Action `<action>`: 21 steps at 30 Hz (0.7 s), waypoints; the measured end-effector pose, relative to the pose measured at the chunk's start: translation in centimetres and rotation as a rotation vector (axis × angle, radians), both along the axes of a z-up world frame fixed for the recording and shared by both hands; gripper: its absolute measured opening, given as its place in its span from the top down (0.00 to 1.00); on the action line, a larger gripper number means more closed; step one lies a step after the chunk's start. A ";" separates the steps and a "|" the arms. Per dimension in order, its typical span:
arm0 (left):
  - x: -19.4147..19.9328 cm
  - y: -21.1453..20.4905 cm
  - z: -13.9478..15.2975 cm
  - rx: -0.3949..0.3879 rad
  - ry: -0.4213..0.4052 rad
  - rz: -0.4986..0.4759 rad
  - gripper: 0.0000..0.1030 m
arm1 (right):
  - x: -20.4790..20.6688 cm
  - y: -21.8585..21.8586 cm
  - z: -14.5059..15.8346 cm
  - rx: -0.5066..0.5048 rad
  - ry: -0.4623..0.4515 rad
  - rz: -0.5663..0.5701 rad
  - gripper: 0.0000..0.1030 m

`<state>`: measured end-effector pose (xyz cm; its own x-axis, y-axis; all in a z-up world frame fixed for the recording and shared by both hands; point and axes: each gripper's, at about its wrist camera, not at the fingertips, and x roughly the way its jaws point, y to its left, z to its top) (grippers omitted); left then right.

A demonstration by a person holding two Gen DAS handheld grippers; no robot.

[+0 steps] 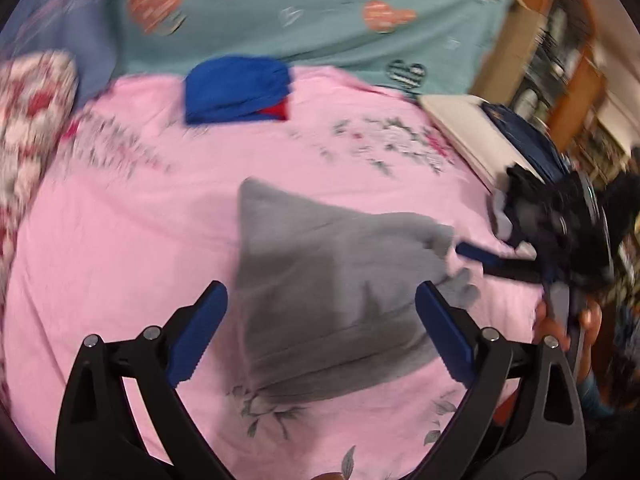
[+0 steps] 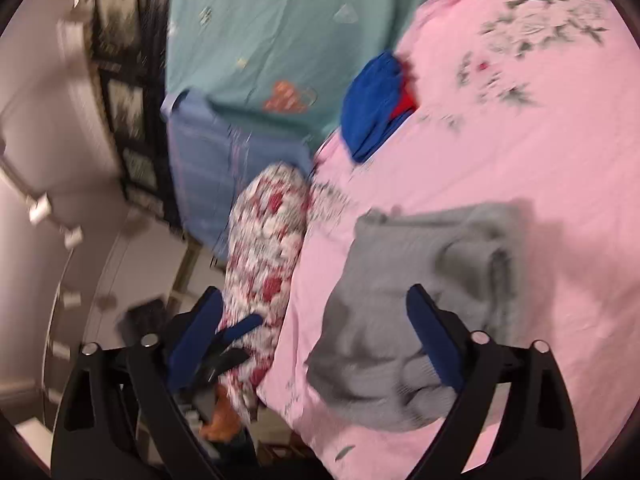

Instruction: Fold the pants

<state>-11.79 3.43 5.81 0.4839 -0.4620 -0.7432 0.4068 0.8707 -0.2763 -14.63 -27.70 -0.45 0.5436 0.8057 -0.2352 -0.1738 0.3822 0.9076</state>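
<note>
The grey pants lie folded into a compact bundle on the pink floral sheet. My left gripper is open and empty, hovering above the bundle with its blue pads either side of it. My right gripper is open and empty above the bundle's edge. In the left wrist view the right gripper shows at the bundle's right end, open. In the right wrist view the left gripper shows at lower left. Both views are motion-blurred.
A folded blue garment with red showing lies further back on the pink sheet. A teal heart-print sheet lies behind. A red-and-white floral pillow is at the left. A white board and wooden shelves stand at the right.
</note>
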 end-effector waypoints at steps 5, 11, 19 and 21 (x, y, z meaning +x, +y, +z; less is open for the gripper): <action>1.8 2.6 -2.9 -0.063 0.112 0.053 0.06 | 0.3 1.3 -3.7 -0.264 0.101 0.030 0.39; 2.3 2.3 -6.8 -0.107 0.222 -0.025 0.06 | -3.5 -2.9 -1.2 -0.308 0.107 -0.085 0.08; 0.8 0.9 -12.5 0.112 0.180 -0.022 0.02 | -4.3 -0.4 -1.9 -0.411 0.112 -0.065 0.08; 0.4 1.5 -11.3 0.089 0.153 -0.041 0.02 | -3.8 0.7 -1.5 -0.468 0.102 -0.052 0.08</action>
